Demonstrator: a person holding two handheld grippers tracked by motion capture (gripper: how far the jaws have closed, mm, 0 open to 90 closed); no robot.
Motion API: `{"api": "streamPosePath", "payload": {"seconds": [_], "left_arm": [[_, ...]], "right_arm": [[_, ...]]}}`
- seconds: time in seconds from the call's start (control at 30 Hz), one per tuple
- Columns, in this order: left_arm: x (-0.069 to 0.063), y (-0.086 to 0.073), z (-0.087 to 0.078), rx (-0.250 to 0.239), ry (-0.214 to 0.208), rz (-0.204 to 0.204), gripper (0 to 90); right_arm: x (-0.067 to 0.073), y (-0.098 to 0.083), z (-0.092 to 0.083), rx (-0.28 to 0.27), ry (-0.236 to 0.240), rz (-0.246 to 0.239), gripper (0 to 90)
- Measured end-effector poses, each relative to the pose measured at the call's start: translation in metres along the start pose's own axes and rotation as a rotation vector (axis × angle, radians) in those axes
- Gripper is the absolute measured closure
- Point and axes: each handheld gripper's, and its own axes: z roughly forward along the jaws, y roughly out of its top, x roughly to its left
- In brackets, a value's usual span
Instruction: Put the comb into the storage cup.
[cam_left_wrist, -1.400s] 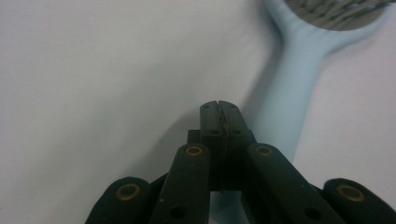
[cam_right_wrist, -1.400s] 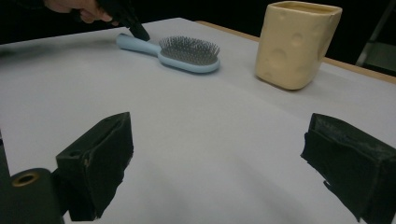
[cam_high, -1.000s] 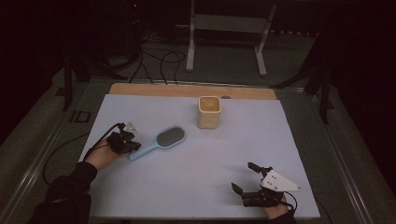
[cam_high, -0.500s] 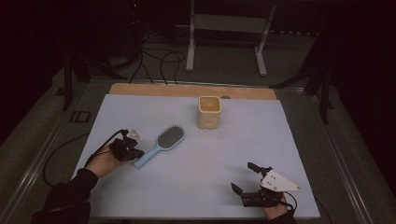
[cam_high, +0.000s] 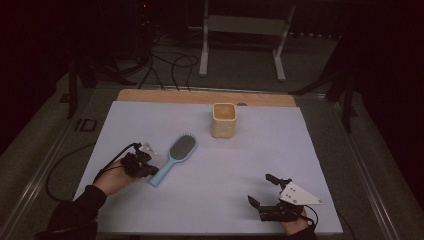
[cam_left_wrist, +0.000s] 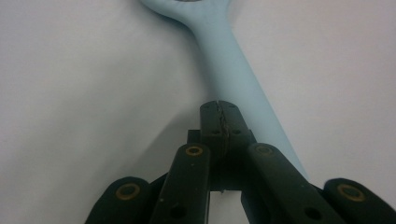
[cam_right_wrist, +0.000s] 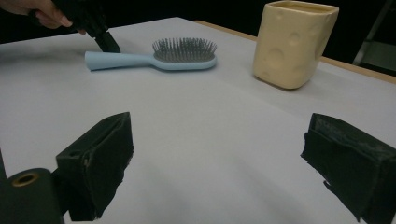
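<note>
The brush lies flat on the sheet, bristles up, left of the middle, its head toward the cup and its pale blue handle pointing back toward the person's left hand. In the right gripper view the bristles stand up grey from the oval head, and the handle runs out to the left.

The left gripper has its jaws pressed together, with nothing between them. In the left gripper view the closed tips sit against the left edge of the handle, near its end (whether they touch it or just stand beside it I cannot tell). From the right gripper view the dark tip comes down onto the handle from behind.

The right gripper rests at the near right of the sheet, well apart from the brush, its jaws spread wide and empty; its own view shows both pads with bare sheet between them.

The cup, cream with round dimples, stands upright near the far edge, right of the brush head and apart from it.
</note>
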Motion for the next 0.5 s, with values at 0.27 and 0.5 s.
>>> {"api": "streamPosePath", "payload": {"seconds": [0.27, 0.5], "left_arm": [[-0.003, 0.002, -0.005, -0.007, 0.028, -0.049, 90.0], [-0.004, 0.007, -0.019, -0.013, 0.046, -0.103, 90.0]], "right_arm": [[0.0, 0.0, 0.0, 0.0, -0.002, -0.001, 8.1], [0.0, 0.0, -0.001, -0.003, -0.006, -0.003, 8.1]]}}
